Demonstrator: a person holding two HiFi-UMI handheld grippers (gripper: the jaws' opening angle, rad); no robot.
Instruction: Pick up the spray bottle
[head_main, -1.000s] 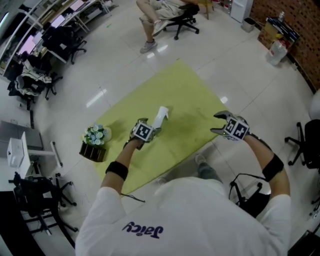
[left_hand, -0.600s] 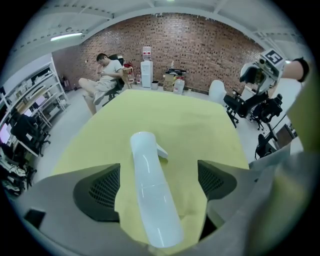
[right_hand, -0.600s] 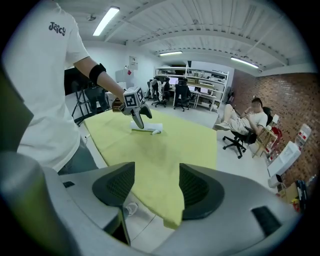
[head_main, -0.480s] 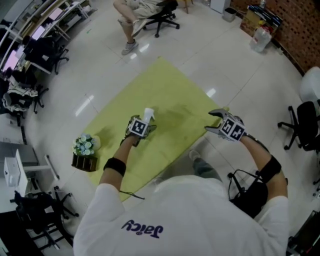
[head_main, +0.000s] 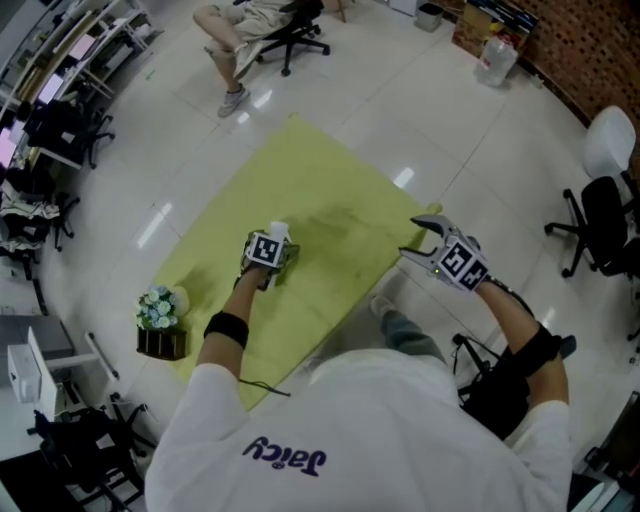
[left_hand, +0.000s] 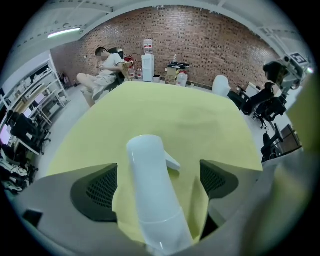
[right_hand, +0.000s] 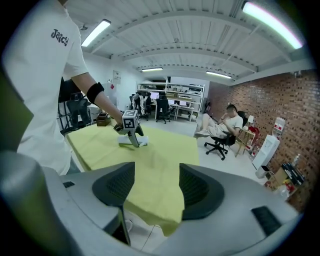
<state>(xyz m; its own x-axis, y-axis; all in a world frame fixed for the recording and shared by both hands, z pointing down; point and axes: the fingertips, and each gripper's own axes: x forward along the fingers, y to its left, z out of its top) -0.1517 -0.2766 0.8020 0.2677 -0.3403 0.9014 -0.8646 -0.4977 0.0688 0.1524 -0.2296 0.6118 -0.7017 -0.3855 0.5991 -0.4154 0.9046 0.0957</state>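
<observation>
A white spray bottle (head_main: 278, 232) lies on the yellow-green cloth (head_main: 320, 180) over the table. My left gripper (head_main: 280, 252) points steeply down over it. In the left gripper view the bottle (left_hand: 152, 195) runs between the jaws, which are opening, with a gap to each pad, so nothing presses on it. From the right gripper view the bottle (right_hand: 134, 144) rests flat on the cloth (right_hand: 160, 155) under the left gripper (right_hand: 131, 131). My right gripper (head_main: 412, 238) hangs off the table's near right corner, open and empty (right_hand: 156, 187).
A box of flowers (head_main: 160, 318) stands on the floor by the table's left corner. A person sits on an office chair (head_main: 295, 25) beyond the table. Another black chair (head_main: 600, 215) stands at the right, and a water jug (head_main: 497, 60) by the brick wall.
The left gripper has sunk with the bottle and its jaws have spread off it; the bottle now lies on the cloth. The right gripper rose a little and turned.
</observation>
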